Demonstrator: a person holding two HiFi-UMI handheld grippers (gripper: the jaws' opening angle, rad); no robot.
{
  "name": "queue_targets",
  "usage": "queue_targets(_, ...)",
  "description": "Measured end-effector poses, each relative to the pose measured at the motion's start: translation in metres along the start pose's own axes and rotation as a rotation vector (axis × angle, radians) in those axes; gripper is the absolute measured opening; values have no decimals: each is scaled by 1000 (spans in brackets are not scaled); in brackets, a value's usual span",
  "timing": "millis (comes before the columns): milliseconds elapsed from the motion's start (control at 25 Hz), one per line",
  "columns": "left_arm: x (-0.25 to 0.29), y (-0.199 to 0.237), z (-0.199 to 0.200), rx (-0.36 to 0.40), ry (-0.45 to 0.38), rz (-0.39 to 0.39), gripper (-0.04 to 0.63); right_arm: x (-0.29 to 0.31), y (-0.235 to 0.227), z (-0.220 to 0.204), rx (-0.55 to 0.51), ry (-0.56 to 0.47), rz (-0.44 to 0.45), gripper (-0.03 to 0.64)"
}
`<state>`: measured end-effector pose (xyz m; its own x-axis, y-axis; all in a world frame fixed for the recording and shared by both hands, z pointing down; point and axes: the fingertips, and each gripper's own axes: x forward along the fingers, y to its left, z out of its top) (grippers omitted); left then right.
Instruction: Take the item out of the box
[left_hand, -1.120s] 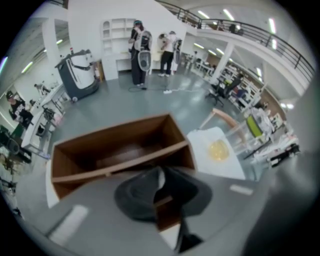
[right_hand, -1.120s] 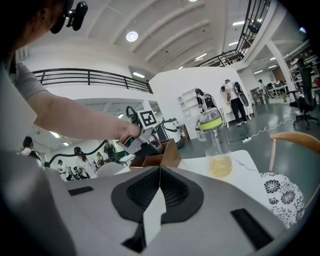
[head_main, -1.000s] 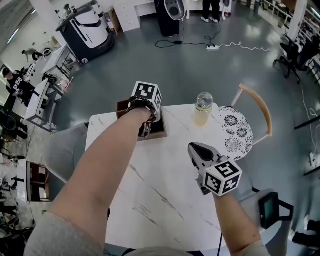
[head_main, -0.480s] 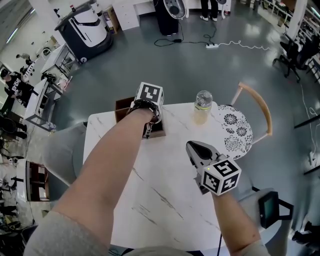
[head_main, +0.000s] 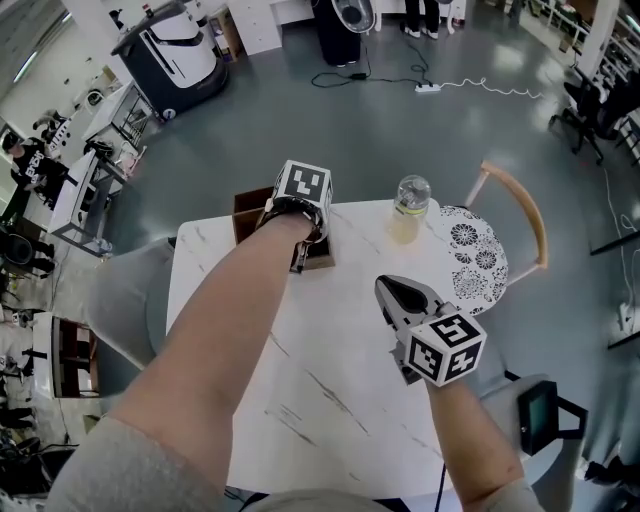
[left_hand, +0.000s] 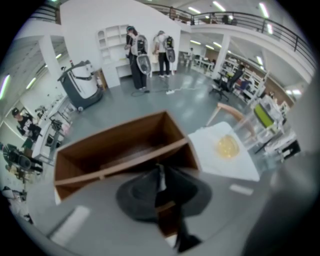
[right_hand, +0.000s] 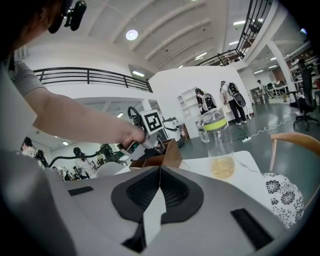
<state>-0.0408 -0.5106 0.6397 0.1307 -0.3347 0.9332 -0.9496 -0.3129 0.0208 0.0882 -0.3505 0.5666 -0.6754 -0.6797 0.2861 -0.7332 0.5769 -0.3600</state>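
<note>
A brown wooden box (head_main: 247, 208) stands at the table's far left edge; a partition divides it (left_hand: 120, 145). My left gripper (head_main: 298, 262) reaches down at the box's near right side. In the left gripper view its jaws (left_hand: 160, 177) are closing and stand almost together over the near compartment. Only a thin pale sliver and dark shadow show in the gap, so I cannot tell whether an item is between the pads. My right gripper (head_main: 392, 292) hovers shut and empty over the table's right half (right_hand: 160, 175).
A clear bottle (head_main: 408, 212) with yellowish liquid stands at the far edge of the white marble table (head_main: 330, 390). A wooden chair with a patterned cushion (head_main: 478, 262) is against the right side. Grey floor, a cable and machines lie beyond.
My left gripper has shifted a little to the right at the box. The right gripper has hardly moved.
</note>
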Motion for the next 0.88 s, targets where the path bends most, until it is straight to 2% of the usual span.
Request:
queue_targets(440,-2,-2,3,49,-36,-27,16,-11,-4,6,-2,-2,-28,9)
queue_targets(880,-9,2,10,42,-86,-61,5,-15,0,7,-7,-7,-38,8)
